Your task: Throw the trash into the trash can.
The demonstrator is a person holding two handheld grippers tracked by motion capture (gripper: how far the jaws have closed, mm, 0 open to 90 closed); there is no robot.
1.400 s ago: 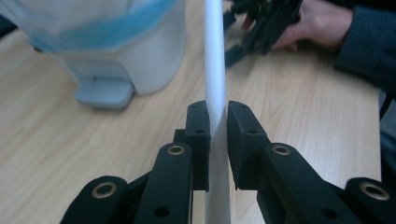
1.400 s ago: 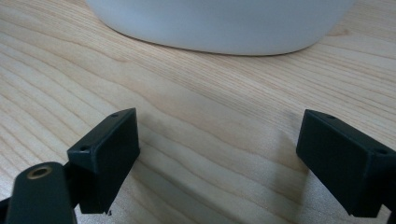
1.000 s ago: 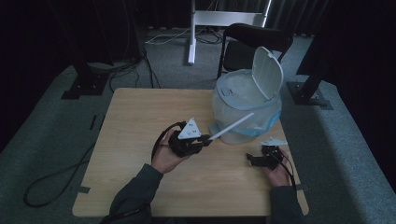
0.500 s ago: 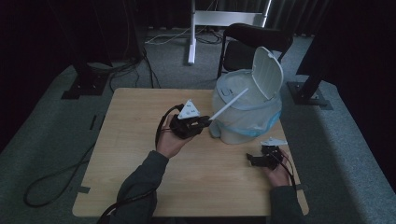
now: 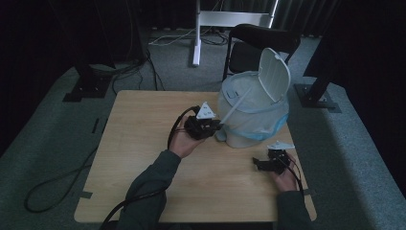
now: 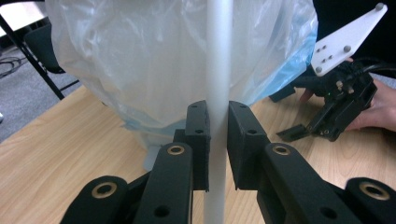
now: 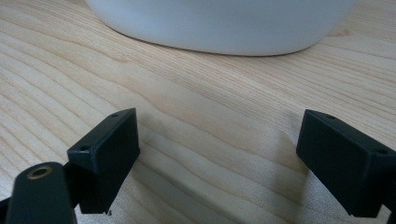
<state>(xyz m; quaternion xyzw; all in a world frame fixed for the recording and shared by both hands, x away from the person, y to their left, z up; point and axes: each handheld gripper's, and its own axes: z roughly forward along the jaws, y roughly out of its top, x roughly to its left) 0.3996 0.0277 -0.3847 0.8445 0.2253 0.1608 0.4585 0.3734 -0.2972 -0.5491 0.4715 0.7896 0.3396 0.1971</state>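
White rod (image 6: 218,70) clamped in left gripper (image 6: 217,140) leans against lined bin (image 5: 253,120).

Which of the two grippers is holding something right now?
The left gripper: its jaws clamp a thin white stick beside the lined bin. The right gripper rests on the table, jaws wide and empty.

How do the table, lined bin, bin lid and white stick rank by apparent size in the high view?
1. Table, largest.
2. Lined bin, with its plastic liner.
3. Bin lid, standing open.
4. White stick, thinnest by far, held in the left hand-held gripper.
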